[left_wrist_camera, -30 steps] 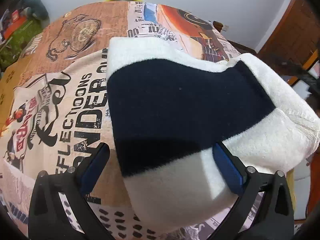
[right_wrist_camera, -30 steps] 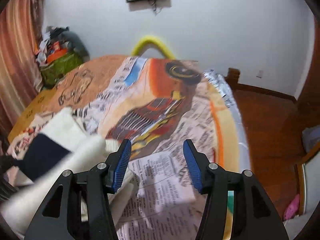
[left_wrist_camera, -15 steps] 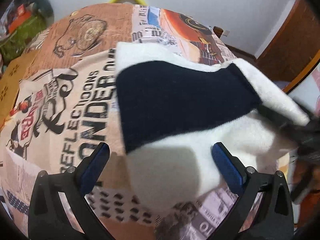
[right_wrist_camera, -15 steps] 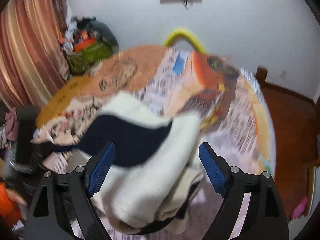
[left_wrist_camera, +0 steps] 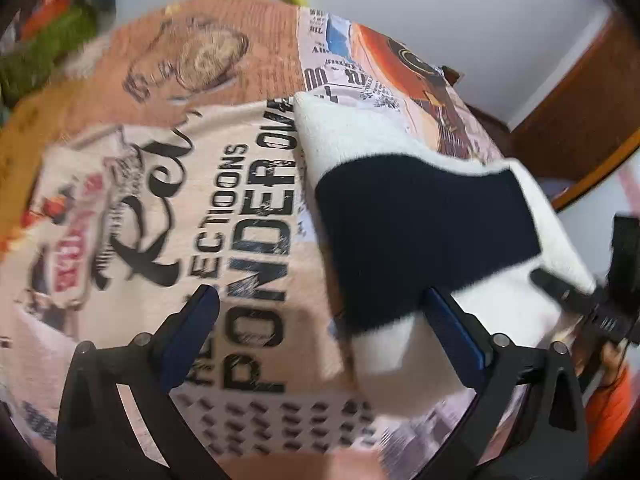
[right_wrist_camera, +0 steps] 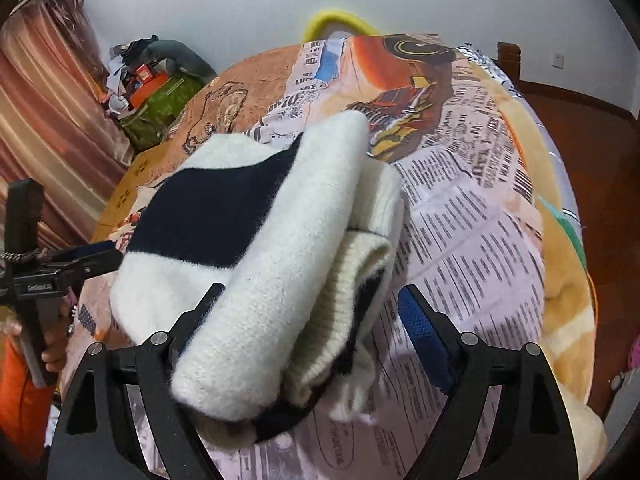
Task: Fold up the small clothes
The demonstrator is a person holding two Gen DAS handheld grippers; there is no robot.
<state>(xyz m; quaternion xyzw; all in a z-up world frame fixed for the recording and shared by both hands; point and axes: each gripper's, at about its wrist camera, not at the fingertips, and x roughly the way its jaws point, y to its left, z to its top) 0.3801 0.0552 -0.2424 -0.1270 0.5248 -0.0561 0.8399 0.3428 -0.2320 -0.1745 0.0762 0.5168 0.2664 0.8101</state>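
The left wrist view is motion-blurred, smearing the bedspread (left_wrist_camera: 248, 216) print. The folded sweater (right_wrist_camera: 256, 256) hides the bedspread beneath it and part of the right gripper (right_wrist_camera: 308, 316)

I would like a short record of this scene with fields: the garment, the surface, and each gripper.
garment: white and navy sweater, folded, thick bundle
surface: printed bedspread with newspaper and car motifs
left gripper: jaws open, beside the sweater's edge, not gripping
right gripper: jaws just opened wide, sweater's folded end between them, not pinched
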